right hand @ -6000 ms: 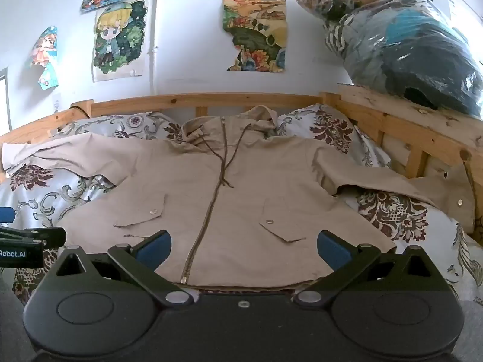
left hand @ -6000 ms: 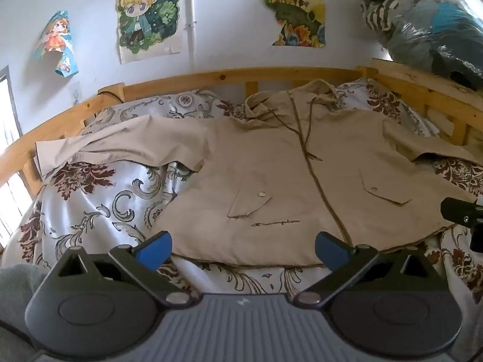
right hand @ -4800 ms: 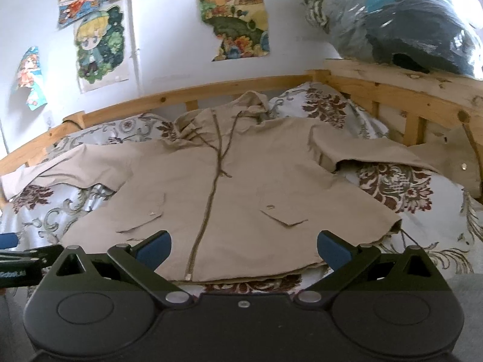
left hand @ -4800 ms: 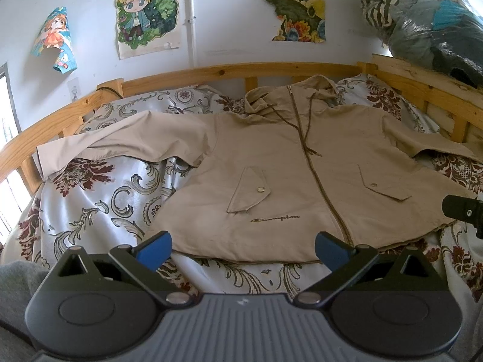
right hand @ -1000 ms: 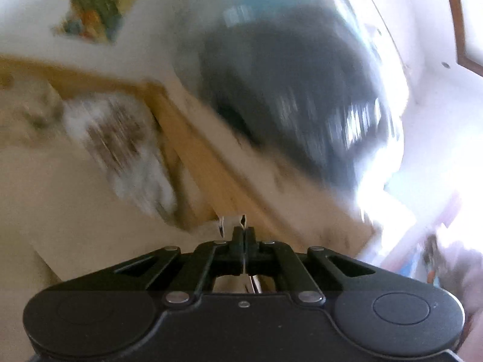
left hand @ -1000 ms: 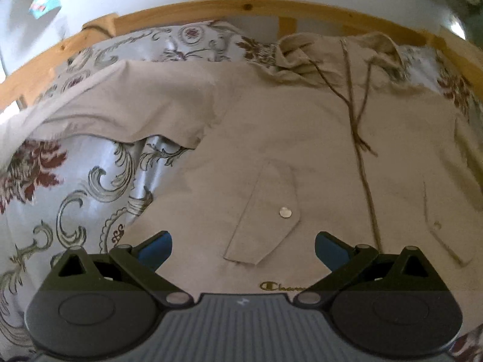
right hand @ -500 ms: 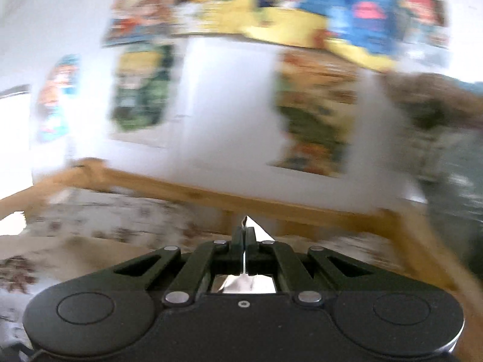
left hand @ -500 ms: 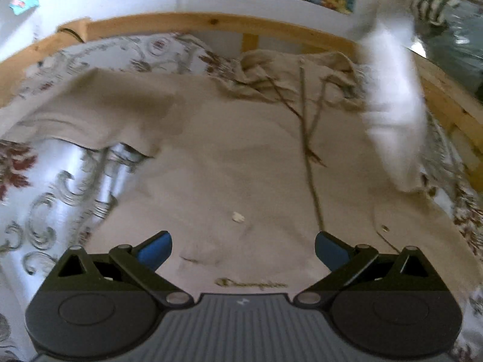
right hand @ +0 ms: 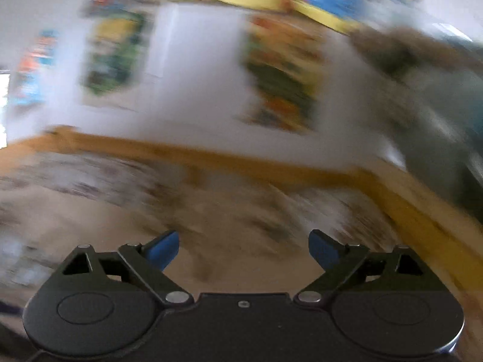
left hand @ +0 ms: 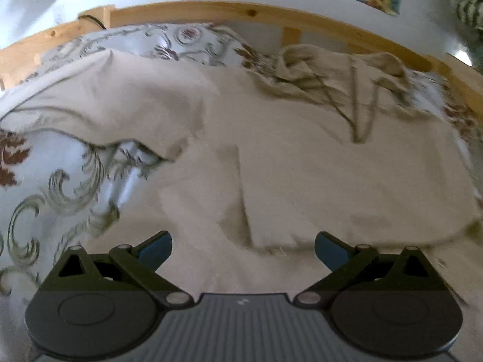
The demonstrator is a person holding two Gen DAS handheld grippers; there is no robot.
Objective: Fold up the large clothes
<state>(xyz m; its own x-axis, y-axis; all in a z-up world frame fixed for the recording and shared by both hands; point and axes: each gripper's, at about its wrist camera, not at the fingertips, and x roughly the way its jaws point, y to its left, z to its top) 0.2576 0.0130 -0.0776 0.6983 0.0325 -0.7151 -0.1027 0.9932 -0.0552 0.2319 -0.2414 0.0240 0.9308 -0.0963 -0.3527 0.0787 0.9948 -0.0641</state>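
Note:
A beige hooded jacket lies on the patterned bedsheet. Its right sleeve is folded across the chest and covers the zip. The left sleeve still stretches out to the left, and the hood is bunched at the far end. My left gripper hovers open over the jacket's lower front with nothing between its fingers. In the right wrist view the picture is heavily blurred. My right gripper has its jaws opening wide over the beige jacket, and nothing sits between them.
A wooden bed rail runs behind the jacket and along the right side. Posters hang on the white wall. A dark bagged bundle sits at the upper right. Floral pillows lie at the head of the bed.
The right sleeve, carried across while the right gripper was shut, now lies folded over the jacket's front. The right gripper has opened and swung left. The left gripper has dropped closer to the jacket.

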